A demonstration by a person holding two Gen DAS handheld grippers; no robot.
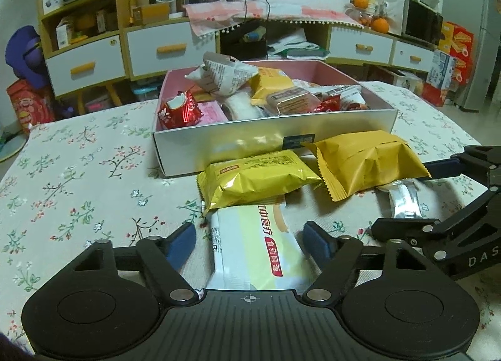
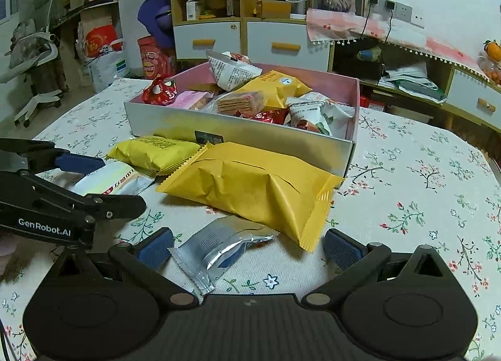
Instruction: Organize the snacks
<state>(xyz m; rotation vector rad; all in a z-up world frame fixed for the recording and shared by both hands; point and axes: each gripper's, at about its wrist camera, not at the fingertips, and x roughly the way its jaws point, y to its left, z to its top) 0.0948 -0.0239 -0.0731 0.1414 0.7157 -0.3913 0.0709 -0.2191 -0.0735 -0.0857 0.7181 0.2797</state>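
Left gripper (image 1: 249, 243): your jaws stand apart around the white-and-yellow packet (image 1: 250, 251). The blue pads (image 1: 183, 243) sit on either side of it with a gap showing on each side, so there is no clamp on it.
White-and-yellow packet: it lies flat on the floral tablecloth (image 1: 78, 179), lengthwise between your left fingers, and its far end is tucked under the glossy yellow packet (image 1: 253, 181).
Glossy yellow packet: just ahead of your left fingertips, lying against the near wall of the box (image 1: 250, 142).
Right gripper (image 2: 247, 246): your jaws stand wide apart. The pads touch nothing.
Silver packet (image 2: 216, 248): it lies on the cloth between your right fingers, nearer the left pad (image 2: 155, 248). Its far end is partly under the matte yellow packet (image 2: 250, 189).
Matte yellow packet: directly ahead of your right fingers, larger than the rest, its far edge leaning on the near wall of the box.
Box: beyond both grippers, silver outside, pink inside, piled with snacks (image 1: 266, 92) in mixed wrappers: red, pink, white and yellow.
Grippers relative to each other: your left gripper shows at the left edge of the right wrist view, your right one at the right edge of the left wrist view. They are near each other, not touching.
Background: drawers and shelves (image 1: 87, 60) beyond the table, well apart from both grippers.
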